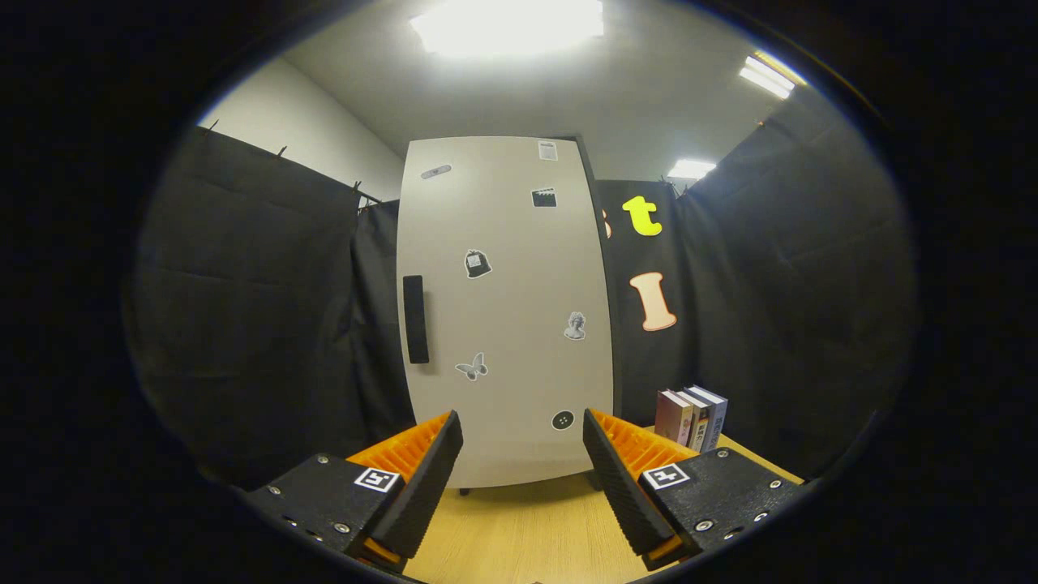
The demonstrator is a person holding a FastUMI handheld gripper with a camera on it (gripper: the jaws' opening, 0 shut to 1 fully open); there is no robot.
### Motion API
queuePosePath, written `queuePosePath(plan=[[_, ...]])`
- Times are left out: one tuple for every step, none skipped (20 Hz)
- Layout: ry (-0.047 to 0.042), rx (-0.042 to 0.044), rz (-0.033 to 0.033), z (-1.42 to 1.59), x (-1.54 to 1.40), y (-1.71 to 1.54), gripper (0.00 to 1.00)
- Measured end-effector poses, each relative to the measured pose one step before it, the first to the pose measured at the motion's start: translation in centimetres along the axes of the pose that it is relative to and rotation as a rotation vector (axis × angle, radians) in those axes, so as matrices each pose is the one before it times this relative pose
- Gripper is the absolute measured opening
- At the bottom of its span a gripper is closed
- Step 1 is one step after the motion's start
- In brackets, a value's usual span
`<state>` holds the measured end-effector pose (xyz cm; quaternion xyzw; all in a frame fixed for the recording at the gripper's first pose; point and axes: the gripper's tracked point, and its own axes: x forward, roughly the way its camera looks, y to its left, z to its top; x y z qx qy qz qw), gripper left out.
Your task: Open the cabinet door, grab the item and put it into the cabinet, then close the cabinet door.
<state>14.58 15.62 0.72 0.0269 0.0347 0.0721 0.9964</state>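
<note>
The gripper (523, 454) hovers over the wooden tabletop (527, 531), fingers spread wide and holding nothing. At twelve o'clock beyond them stands the white cabinet (507, 308), door shut, its black handle (415, 319) toward eleven o'clock. At two o'clock, beside the cabinet, a few upright books (692, 416), perhaps three, stand together.

The cabinet door (507, 308) looks smooth, matt white with a black plastic handle (415, 319), the counter (519, 527) pale wood-grain, and the open tool (523, 454) has ribbed orange-and-black plastic fingers (624, 478).
</note>
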Motion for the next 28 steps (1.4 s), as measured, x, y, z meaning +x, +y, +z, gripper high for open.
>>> queuePosePath(plan=[[-0.00497, 0.00571, 0.00041, 0.088, 0.019, 0.067, 0.93], [-0.00285, 0.00263, 0.00164, -0.008, -0.076, 0.108, 0.93], [-0.00051, 0.00131, 0.00360, -0.084, 0.053, 0.077, 0.93], [0.00344, -0.00109, 0.00554, -0.154, 0.039, 0.134, 0.93], [0.00302, -0.00170, 0.00523, -0.102, -0.043, 0.072, 0.93], [0.00454, -0.00061, 0.00238, -0.173, -0.062, 0.033, 0.93], [0.00308, -0.00093, 0.00593, -0.130, -0.102, 0.123, 0.93], [-0.00084, -0.00311, 0.00200, -0.040, -0.054, 0.032, 0.93], [-0.00449, -0.00303, 0.00180, 0.125, -0.164, 0.009, 0.93], [-0.00394, -0.00253, -0.00265, 0.049, -0.008, -0.181, 0.93], [-0.00365, -0.00224, -0.00546, 0.117, -0.067, -0.156, 0.93], [-0.00289, -0.00093, -0.00630, -0.049, 0.059, -0.225, 0.93], [-0.00070, 0.00020, -0.00602, 0.006, 0.017, -0.198, 0.93], [-0.00506, 0.00440, -0.00645, 0.081, -0.019, -0.116, 0.93], [-0.00551, 0.00509, -0.00347, 0.214, -0.002, -0.051, 0.93], [-0.00520, 0.00314, -0.00329, 0.123, 0.098, -0.054, 0.93], [-0.00626, -0.00123, -0.00170, 0.266, 0.023, -0.036, 0.93], [-0.00634, -0.00404, -0.00372, 0.205, -0.103, -0.079, 0.93], [-0.00681, -0.00309, -0.00235, 0.161, 0.022, -0.117, 0.93], [-0.00343, -0.00017, 0.00413, -0.016, -0.045, 0.171, 0.93], [-0.00471, 0.00264, 0.00407, 0.049, 0.044, 0.165, 0.93], [-0.00274, -0.00048, 0.00249, -0.021, 0.022, 0.070, 0.93], [-0.00232, -0.00150, -0.00124, 0.023, 0.058, 0.026, 0.93], [-0.00177, -0.00179, 0.00039, 0.014, -0.052, 0.058, 0.93], [-0.00438, 0.00158, -0.00140, 0.118, 0.058, 0.001, 0.93], [-0.00215, 0.00364, 0.00168, 0.116, -0.016, 0.184, 0.93], [-0.00399, 0.00537, -0.00019, 0.122, 0.001, 0.120, 0.93], [-0.00351, 0.00472, -0.00072, 0.091, 0.081, 0.098, 0.93]])
